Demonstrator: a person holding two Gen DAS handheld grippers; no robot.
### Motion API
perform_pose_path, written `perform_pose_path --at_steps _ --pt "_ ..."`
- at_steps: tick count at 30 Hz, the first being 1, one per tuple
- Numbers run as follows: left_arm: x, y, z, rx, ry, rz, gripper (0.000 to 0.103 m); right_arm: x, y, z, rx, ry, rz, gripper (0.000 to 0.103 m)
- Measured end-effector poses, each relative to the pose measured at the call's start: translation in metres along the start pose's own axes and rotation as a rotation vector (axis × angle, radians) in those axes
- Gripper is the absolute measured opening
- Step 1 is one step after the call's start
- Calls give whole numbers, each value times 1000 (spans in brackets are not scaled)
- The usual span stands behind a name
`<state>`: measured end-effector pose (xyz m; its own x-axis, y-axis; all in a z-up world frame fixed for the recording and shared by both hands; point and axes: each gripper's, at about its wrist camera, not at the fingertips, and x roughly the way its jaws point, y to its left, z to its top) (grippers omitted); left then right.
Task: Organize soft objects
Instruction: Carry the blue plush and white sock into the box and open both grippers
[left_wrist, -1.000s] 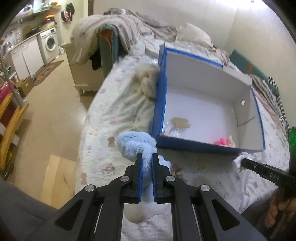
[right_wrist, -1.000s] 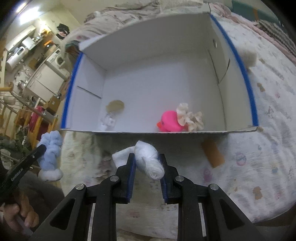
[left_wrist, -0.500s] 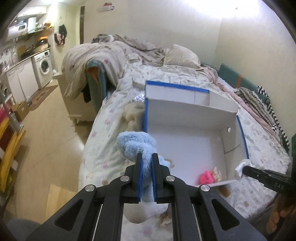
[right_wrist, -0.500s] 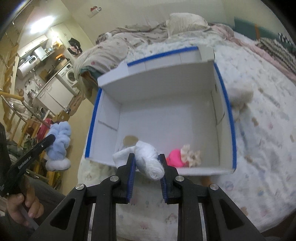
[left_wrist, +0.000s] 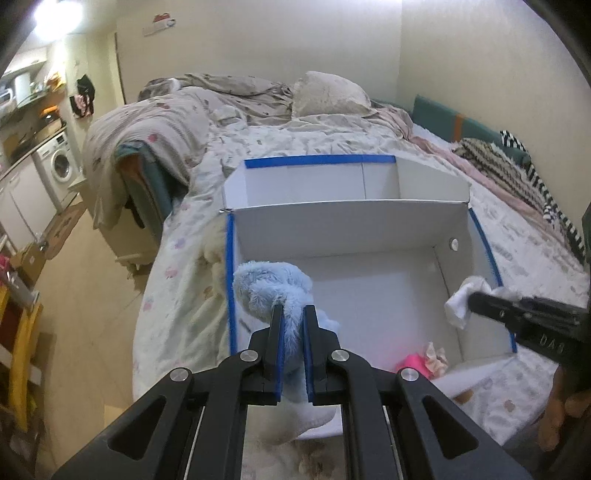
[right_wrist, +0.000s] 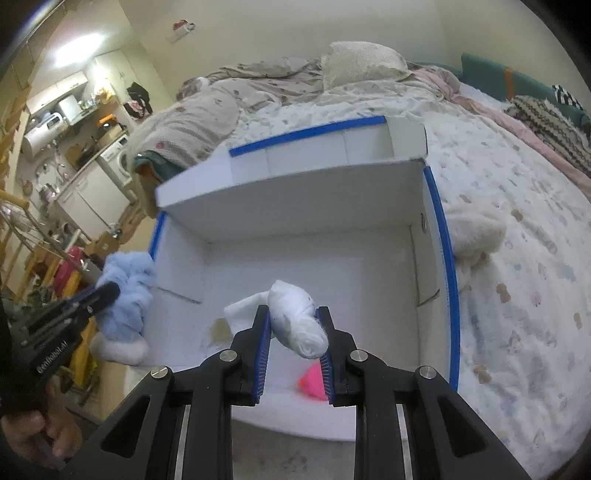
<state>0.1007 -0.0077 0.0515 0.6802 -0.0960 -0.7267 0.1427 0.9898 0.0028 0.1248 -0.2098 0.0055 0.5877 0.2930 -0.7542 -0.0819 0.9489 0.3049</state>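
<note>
Here, above the white box (left_wrist: 369, 229) on the bed (left_wrist: 184, 295): left tool (left_wrist: 291, 314) pinching a blue fluffy sock (left_wrist: 273, 288) over the box's left edge. Right tool (right_wrist: 293, 314) pinching a white rolled sock (right_wrist: 299, 321) over the box's floor, above a pink toy (right_wrist: 312, 382).

Fluffy plush toy (left_wrist: 273, 291), smooth matt cardboard box (left_wrist: 369, 229), soft white cloth (right_wrist: 295, 325).

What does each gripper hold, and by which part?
Left gripper: fluffy blue sock, pinched mid-length. Right gripper: rolled white sock, clamped across its roll.

Black claw (left_wrist: 291, 317) arms, blue-lined fingers (right_wrist: 260, 354), silver screws, white lettering.
</note>
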Motion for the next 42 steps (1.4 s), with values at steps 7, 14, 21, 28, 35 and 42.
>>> perform_pose_path --at_steps 7,14,21,28,35,42 --pt "48 -11 1 46 -7 -12 8 35 -12 -10 31 60 -25 26" --pt "89 -14 -9 38 94 -57 8 61 -11 -14 8 117 -44 26" --pt "98 -12 -14 34 100 -60 8 73 -9 -17 -7 149 -47 26" --pt "102 -10 -16 20 96 -65 8 82 -4 -14 -14 177 -49 26" --pt "103 -9 -17 18 104 -62 9 83 -4 -15 -12 184 -53 26" --pt "104 -11 -19 24 109 -62 9 87 -1 -14 -21 194 -61 26"
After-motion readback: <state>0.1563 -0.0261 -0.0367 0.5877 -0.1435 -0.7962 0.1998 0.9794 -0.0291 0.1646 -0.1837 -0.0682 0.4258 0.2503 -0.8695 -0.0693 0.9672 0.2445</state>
